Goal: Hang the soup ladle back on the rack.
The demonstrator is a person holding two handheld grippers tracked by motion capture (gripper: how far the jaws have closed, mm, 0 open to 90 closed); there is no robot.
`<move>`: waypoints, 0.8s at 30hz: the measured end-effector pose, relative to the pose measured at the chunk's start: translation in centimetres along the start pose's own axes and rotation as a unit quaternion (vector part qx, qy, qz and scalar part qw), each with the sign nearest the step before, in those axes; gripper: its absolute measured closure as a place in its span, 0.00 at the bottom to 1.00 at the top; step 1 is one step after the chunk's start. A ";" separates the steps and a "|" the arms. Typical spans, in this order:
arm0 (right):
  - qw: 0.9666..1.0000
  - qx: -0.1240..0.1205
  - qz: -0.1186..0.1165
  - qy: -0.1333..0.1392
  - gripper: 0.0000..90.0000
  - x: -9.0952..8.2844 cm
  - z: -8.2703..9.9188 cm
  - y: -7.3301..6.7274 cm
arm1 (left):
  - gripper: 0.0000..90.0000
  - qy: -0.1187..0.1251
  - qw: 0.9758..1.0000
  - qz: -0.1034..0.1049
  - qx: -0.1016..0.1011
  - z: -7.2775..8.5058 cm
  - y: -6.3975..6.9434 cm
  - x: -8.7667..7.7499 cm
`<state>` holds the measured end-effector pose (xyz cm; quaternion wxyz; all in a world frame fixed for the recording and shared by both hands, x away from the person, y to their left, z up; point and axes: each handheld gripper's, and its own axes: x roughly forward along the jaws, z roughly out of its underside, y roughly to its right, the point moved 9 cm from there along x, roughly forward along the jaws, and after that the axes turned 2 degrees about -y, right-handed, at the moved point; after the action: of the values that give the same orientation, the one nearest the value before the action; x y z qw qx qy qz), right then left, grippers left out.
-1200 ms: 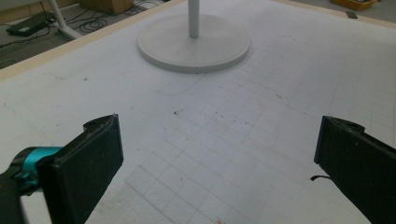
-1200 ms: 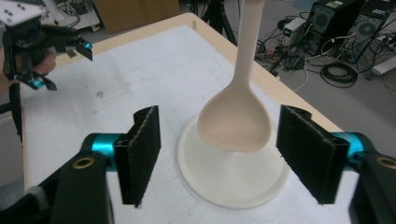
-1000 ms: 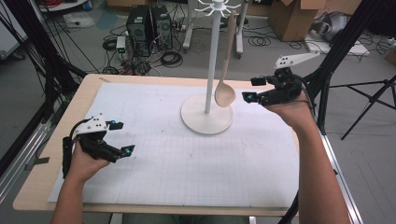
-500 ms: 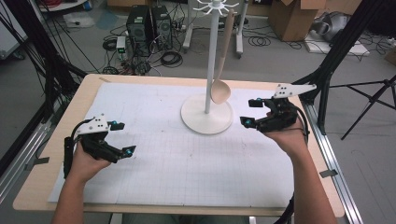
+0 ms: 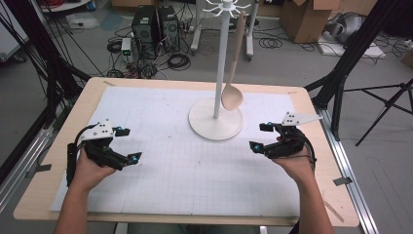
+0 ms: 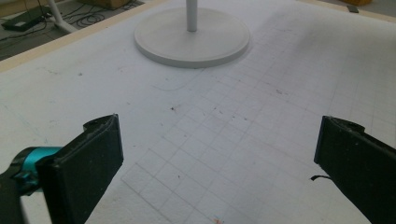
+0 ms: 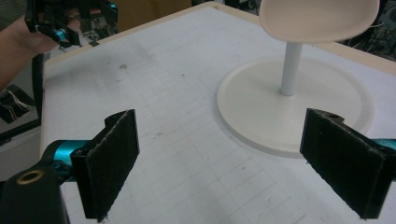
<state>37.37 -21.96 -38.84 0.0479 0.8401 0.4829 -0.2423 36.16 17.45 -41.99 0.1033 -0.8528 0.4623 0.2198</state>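
A wooden spoon (image 5: 232, 97) hangs bowl down from a hook on the white stand (image 5: 220, 63), just above its round base (image 5: 209, 127). My right gripper (image 5: 257, 136) sits low over the white mat, to the right of the base and apart from the spoon. It is open, its jaws have just been opening, and nothing is between them. In the right gripper view its jaws (image 7: 222, 121) frame the base (image 7: 261, 107), with the spoon bowl (image 7: 317, 18) above. My left gripper (image 5: 130, 144) rests open at the mat's left, empty, and in its own view (image 6: 219, 130) faces the base (image 6: 191, 39).
A white gridded mat (image 5: 185, 170) covers the wooden table (image 5: 321, 195). Computer cases (image 5: 153, 24), cables, cardboard boxes and tripod legs (image 5: 384, 107) stand on the floor beyond the table. The other hand's gripper (image 7: 60, 23) shows at the far left of the right gripper view.
My right gripper has come down from beside the spoon bowl to low over the mat, right of the base. The spoon stays hanging. My left gripper has not moved.
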 end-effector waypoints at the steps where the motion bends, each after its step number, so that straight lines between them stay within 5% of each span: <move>1: 1.000 0.001 0.000 0.000 0.11 0.1 0.3 0.0 | 0.02 0.000 1.000 0.000 0.000 0.0 0.0 0.0; 9: 1.000 0.007 0.007 0.019 0.03 0.1 2.1 -0.5 | 0.02 0.002 1.000 0.001 -0.001 0.1 -0.1 -0.1; 24: 1.000 0.005 0.010 0.013 0.00 0.4 3.0 0.1 | 0.02 -0.006 1.000 0.010 -0.001 0.4 0.2 0.7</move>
<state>36.51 -22.59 -41.72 0.0398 0.8483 0.4734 -0.2337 36.24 16.99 -42.70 0.1034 -0.8469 0.4698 0.2266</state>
